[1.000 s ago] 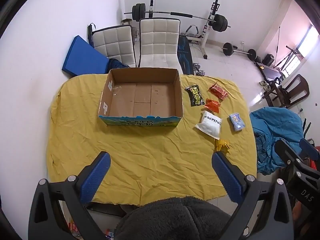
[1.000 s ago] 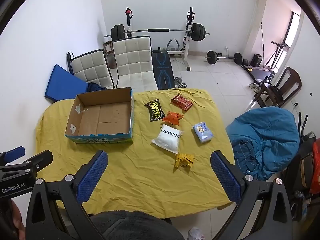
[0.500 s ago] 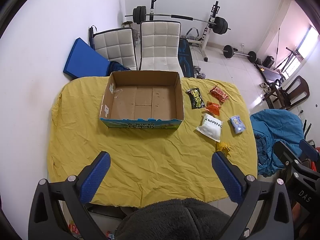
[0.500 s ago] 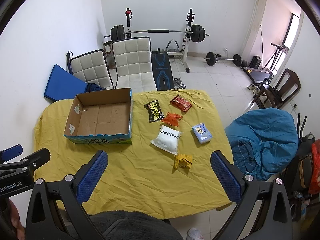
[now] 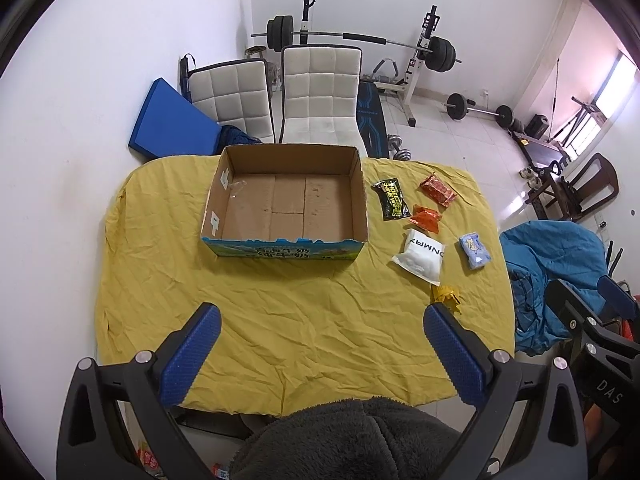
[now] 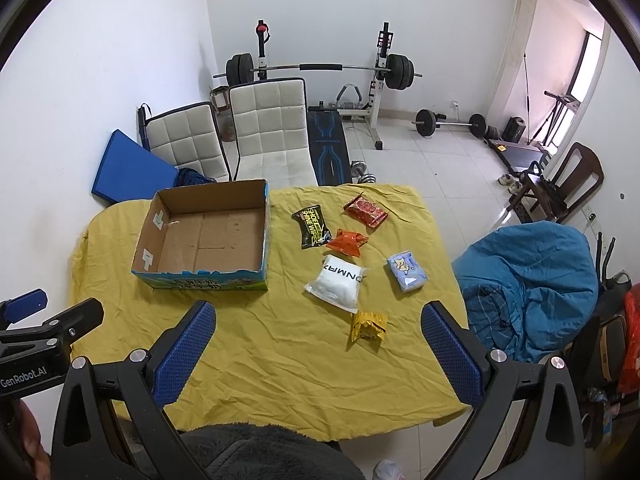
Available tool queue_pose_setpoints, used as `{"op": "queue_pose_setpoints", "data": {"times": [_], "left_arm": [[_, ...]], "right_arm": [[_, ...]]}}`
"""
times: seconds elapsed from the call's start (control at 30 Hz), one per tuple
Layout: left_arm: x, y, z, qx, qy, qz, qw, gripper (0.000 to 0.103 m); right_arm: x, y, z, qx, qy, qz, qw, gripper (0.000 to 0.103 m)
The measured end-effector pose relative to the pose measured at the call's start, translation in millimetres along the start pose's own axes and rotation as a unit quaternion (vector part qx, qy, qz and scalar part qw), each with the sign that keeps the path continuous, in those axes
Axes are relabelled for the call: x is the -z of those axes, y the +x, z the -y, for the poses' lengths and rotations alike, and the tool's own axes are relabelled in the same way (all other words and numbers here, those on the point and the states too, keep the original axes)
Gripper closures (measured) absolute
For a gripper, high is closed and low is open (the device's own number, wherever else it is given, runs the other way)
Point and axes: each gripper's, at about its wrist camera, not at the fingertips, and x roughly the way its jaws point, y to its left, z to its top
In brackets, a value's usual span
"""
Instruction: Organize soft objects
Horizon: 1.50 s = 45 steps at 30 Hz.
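Cardboard box (image 5: pixel 286 200) empty, six soft packets (image 6: pixel 339 284) beside it — crinkled, flat

Right of the open cardboard box (image 6: pixel 204 236), the black foil sachet (image 6: pixel 313 225) reads "SHOE SHINE WIPES"; the black gripper body (image 6: pixel 28 364) reads "GenRobot.AI".

Six soft packets (image 6: pixel 337 283) and one cardboard box (image 6: pixel 204 240) on one yellow-covered table (image 6: pixel 280 360); two chairs (image 6: pixel 272 128) behind.
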Motion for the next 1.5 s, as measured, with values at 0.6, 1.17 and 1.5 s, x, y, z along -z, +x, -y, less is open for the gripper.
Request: {"op": "queue_pose_setpoints", "data": {"times": [0.6, 1.17, 1.5], "left_arm": [[0, -3, -3, 0.0, -0.004, 0.005, 1.0, 0.0], [8, -8, -9, -0.002, -0.011, 0.015, 0.9998, 0.0], [11, -8, -10, -0.002, -0.013, 0.014, 0.9998, 0.0]], "right_arm": [[3, -9, 0, 0.004, 0.0, 0.015, 1.0, 0.0], [5, -14, -1, 0.002, -0.002, 0.021, 1.0, 0.0], [4, -21, -4, 0.003, -0.004, 0.027, 1.0, 0.0]]}}
